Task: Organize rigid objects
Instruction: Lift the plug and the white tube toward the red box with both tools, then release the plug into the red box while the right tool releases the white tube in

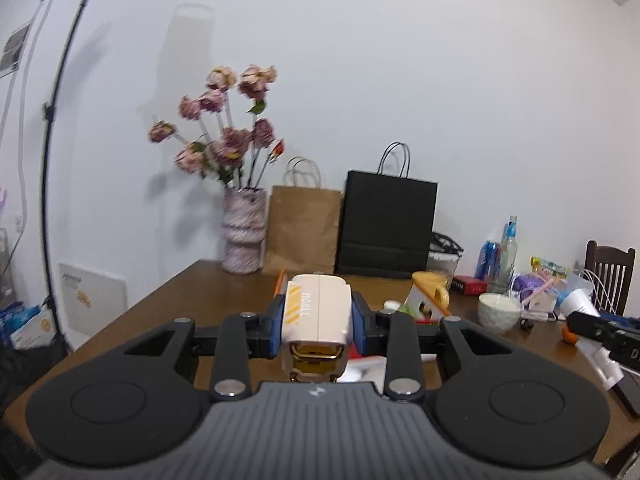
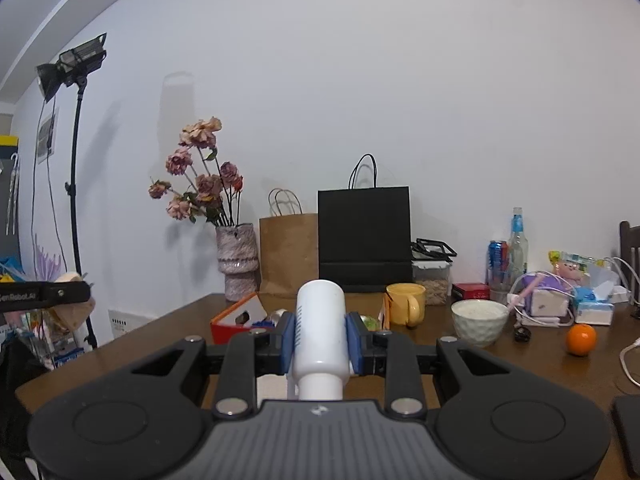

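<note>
A cream boxy gadget (image 1: 316, 312) is sitting clamped in the left claw (image 1: 317, 322), held above the brown bench (image 1: 168, 300). A white bottle (image 2: 320, 328) is lying pinched in the right claw (image 2: 321, 338), over the orange box (image 2: 236, 316).

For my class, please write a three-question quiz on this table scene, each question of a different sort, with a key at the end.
1. True or false: the left claw is closed on a cream-white box.
2. Multiple choice: what does the right claw hold? A) the orange B) a white bottle C) the yellow mug
3. Fill in: the black paper bag stands directly beside a ____ paper bag, on the side nearer the vase of flowers.

Key:
1. True.
2. B, the white bottle; the orange and the yellow mug sit on the table.
3. Brown.
</note>
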{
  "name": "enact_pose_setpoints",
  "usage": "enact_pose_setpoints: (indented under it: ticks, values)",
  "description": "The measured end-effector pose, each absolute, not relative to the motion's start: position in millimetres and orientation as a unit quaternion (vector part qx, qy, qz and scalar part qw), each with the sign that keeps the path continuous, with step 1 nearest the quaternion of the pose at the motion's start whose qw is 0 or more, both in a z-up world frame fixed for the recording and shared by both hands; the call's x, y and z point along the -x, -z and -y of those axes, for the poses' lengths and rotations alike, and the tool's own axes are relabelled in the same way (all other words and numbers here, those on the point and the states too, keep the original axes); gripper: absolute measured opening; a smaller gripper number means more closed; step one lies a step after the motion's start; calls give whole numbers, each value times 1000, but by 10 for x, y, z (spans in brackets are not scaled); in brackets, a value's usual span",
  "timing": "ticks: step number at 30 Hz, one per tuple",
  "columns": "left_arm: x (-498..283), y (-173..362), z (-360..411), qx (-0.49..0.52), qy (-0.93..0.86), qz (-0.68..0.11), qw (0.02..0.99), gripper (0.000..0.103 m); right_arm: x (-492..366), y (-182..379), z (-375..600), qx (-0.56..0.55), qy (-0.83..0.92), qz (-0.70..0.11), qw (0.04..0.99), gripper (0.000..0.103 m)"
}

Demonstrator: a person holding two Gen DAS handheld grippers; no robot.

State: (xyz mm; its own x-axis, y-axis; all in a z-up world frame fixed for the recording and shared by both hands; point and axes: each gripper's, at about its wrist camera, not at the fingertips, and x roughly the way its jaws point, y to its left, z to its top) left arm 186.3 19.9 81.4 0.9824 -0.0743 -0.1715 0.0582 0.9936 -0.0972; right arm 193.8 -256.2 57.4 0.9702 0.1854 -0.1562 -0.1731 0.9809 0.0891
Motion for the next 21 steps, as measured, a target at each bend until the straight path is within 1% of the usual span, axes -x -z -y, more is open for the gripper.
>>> enact_pose_setpoints:
  ticks: [5,11,13,16,21]
  values:
    - [-2551,-1022,-98,35,41,-67,996,33,-2717,-694,2577,-54,-112,-88,988,26]
    - [-3754,-1208,43,40,77,-100,991,33,-3943,-811,2467,-48,-127,-110,985,26]
    - [-4227,-1207,105,33,81,-126,988,33,-4361,-831,2464,-52,-128,-128,982,26]
    - [-4943,-1144,192,23,90,-189,978,33,-5076,-849,2475,-57,-139,-180,972,26]
    - [-6053,-825,329,7,105,-314,944,33,-6243,-673,2433,-60,-150,-298,941,26]
